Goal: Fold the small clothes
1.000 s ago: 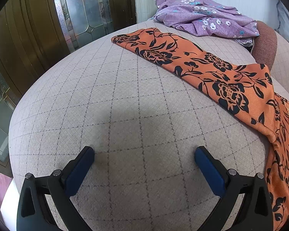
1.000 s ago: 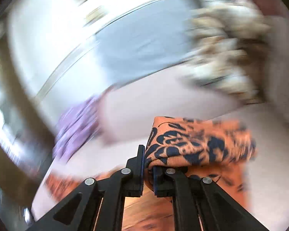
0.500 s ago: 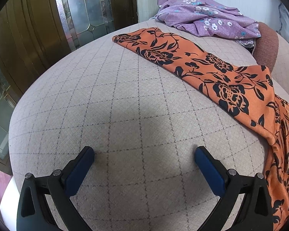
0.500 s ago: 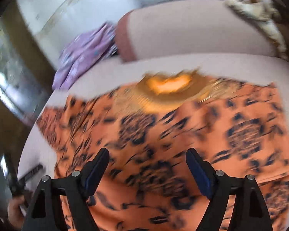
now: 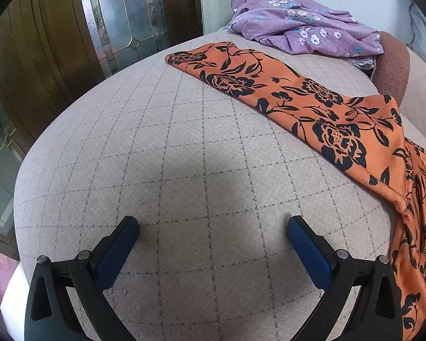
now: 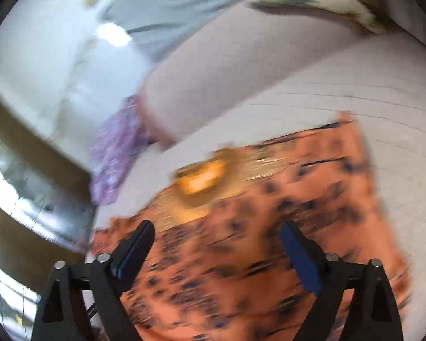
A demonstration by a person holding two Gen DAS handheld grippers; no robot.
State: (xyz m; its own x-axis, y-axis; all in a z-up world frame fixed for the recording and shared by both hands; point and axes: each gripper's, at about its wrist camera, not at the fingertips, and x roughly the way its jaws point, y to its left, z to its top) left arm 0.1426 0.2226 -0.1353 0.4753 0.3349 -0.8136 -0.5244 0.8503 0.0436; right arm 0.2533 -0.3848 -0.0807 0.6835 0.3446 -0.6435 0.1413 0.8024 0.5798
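Note:
An orange garment with a black flower print (image 5: 321, 105) lies spread on the pale quilted seat (image 5: 184, 170), one long sleeve reaching to the far left. My left gripper (image 5: 213, 228) hangs open over bare cushion, left of the garment, nothing between its blue pads. In the blurred right wrist view the same orange garment (image 6: 255, 227) lies flat with a gold embroidered neckline (image 6: 201, 176). My right gripper (image 6: 215, 236) is above the cloth, its jaws still opening, and the fabric lies below them, not pinched.
A purple flowered cloth (image 5: 304, 28) is heaped at the back of the seat, beside a rust-brown cushion (image 5: 392, 62). Dark wooden doors with leaded glass (image 5: 122, 20) stand to the left. The seat's rounded edge drops off at left and front.
The right gripper was shut on a fold of the orange garment; it let go, opened wide and dropped toward the cloth, which now lies flat. The left gripper stayed put.

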